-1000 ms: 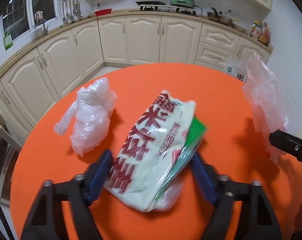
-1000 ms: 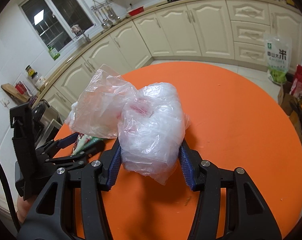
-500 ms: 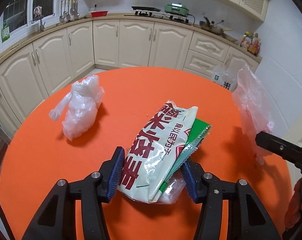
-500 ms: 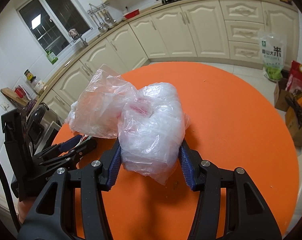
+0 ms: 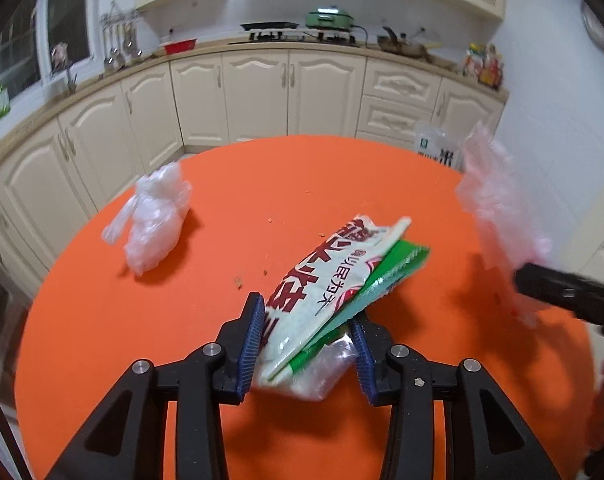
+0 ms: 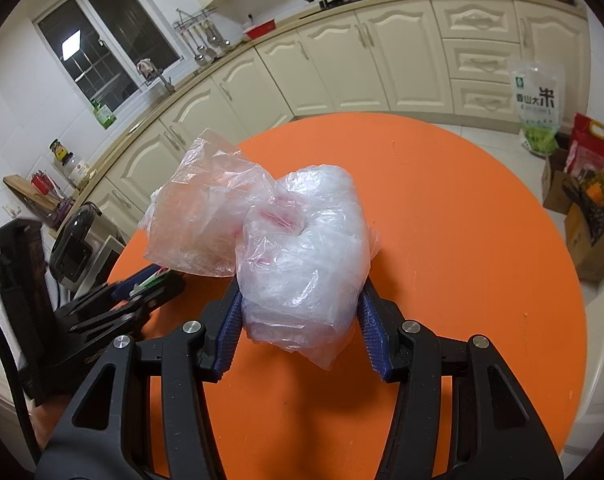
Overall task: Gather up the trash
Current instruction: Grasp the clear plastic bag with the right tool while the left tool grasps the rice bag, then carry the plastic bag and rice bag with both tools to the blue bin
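Note:
My left gripper is shut on a white rice bag with red characters, stacked with a green packet and a clear wrapper, held above the round orange table. My right gripper is shut on a crumpled clear plastic bag, also held over the table. That bag shows blurred at the right of the left wrist view. A second crumpled clear bag lies on the table at the left, apart from both grippers.
Cream kitchen cabinets curve behind the table. A bag of rice and cardboard boxes with goods stand on the floor at the right. Small crumbs lie on the table. My left gripper shows at the left of the right wrist view.
My left gripper closed on the rice bag stack and lifted it, pulling back from the table. The right gripper kept its hold on the clear bag and shifted slightly.

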Available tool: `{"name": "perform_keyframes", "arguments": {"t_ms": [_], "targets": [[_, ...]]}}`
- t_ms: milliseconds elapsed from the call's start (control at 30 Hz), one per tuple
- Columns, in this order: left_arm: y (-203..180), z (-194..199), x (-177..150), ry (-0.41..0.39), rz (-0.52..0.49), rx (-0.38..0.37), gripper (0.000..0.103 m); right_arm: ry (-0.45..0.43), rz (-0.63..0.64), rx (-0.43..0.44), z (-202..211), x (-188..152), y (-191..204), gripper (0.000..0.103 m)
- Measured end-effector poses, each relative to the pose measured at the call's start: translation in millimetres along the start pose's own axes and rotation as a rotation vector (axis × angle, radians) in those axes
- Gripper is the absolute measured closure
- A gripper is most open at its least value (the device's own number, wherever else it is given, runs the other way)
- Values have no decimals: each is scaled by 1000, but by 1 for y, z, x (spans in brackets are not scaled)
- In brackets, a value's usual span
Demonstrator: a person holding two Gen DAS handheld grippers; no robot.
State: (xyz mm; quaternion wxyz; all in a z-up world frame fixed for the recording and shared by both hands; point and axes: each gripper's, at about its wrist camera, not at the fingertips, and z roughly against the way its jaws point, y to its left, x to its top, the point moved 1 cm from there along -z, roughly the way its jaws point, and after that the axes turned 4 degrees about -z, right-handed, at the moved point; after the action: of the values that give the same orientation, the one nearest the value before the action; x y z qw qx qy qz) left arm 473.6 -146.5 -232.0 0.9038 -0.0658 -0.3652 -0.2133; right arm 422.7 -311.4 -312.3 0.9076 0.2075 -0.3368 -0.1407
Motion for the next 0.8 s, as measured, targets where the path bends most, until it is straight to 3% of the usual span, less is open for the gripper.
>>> {"name": "perform_keyframes", "arguments": {"t_ms": [100,167,433,800], "targets": [[-8,-3,2,-2,-28,15,71,-8,-3,-7,6,-1,-2,53],[-8,2,-1,-12,9,-37,72,-16,-2,-14,13,1,-3,53],[-4,42,-24,-79,105,-102,90,-49,3,-33,37,-3,-1,53],[-4,108,-77,-134,133,-145,92,-125,26,-20,94,-20,14,53]]}}
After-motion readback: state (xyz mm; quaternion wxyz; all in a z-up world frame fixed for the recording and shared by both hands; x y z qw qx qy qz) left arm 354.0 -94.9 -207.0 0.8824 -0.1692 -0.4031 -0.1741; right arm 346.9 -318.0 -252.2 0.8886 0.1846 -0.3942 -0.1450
